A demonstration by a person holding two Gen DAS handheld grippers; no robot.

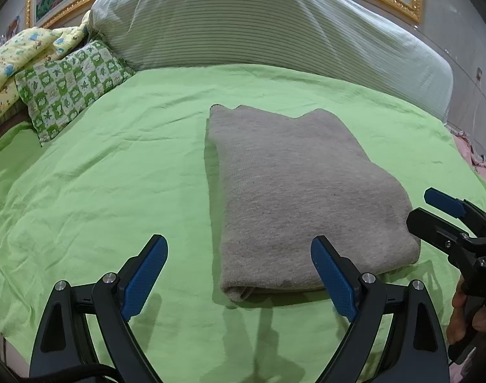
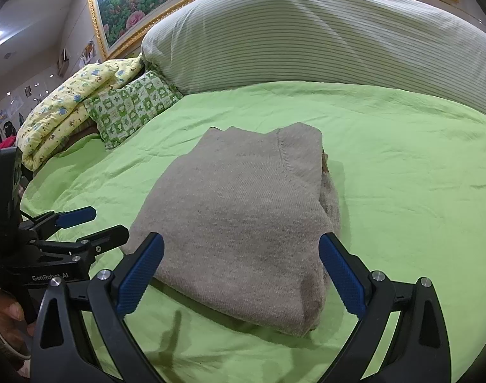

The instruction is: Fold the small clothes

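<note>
A grey knitted garment (image 1: 303, 191) lies folded into a thick rectangle on the green bedsheet (image 1: 115, 172). My left gripper (image 1: 239, 255) hovers open just short of its near left corner, nothing between the blue pads. In the right wrist view the same grey garment (image 2: 243, 217) fills the middle, and my right gripper (image 2: 241, 258) stands open over its near edge without pressing on it. The right gripper (image 1: 434, 210) also shows at the right edge of the left wrist view, and the left gripper (image 2: 83, 223) at the left edge of the right wrist view.
A large striped pillow (image 1: 258, 22) lies along the back of the bed. A green patterned cushion (image 1: 70, 86) and a yellow printed quilt (image 1: 22, 60) sit at the back left. A gold-framed flower painting (image 2: 140, 6) hangs behind. A hand (image 1: 466, 316) holds the right gripper's handle.
</note>
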